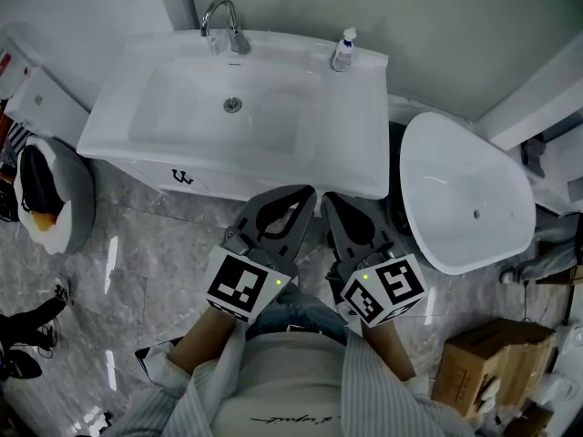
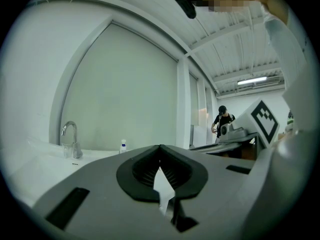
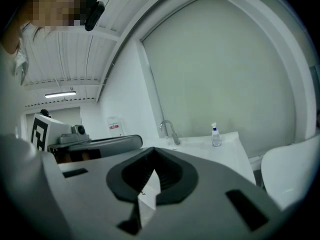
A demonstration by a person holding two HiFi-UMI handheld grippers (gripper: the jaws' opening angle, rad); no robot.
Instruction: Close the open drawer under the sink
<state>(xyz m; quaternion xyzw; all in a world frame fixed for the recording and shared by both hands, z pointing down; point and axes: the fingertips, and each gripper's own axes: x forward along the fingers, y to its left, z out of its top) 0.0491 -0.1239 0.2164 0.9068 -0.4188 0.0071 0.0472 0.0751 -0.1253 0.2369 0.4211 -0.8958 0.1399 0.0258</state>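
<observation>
Grey marbled floor (image 1: 137, 271) lies under both grippers, which are held side by side and pointing at a white sink (image 1: 273, 144). Far left of the left gripper (image 1: 305, 192), a black and white object rests on a grey seat (image 1: 82, 208). Ahead and to the left of that gripper's tips, below the sink's front edge, is the drawer (image 1: 209, 182) with a small dark handle (image 1: 182, 177); how far out it stands cannot be told. A faucet (image 1: 223, 21) rises at the sink's far edge. The left gripper's jaws are closed tip to tip on nothing. Just beside it, the right gripper (image 1: 326, 197) is likewise closed and empty. A bottle (image 1: 343, 51) stands beyond its tips. To its right sit a white tub (image 1: 465, 189) and a cardboard box (image 1: 492, 367).
</observation>
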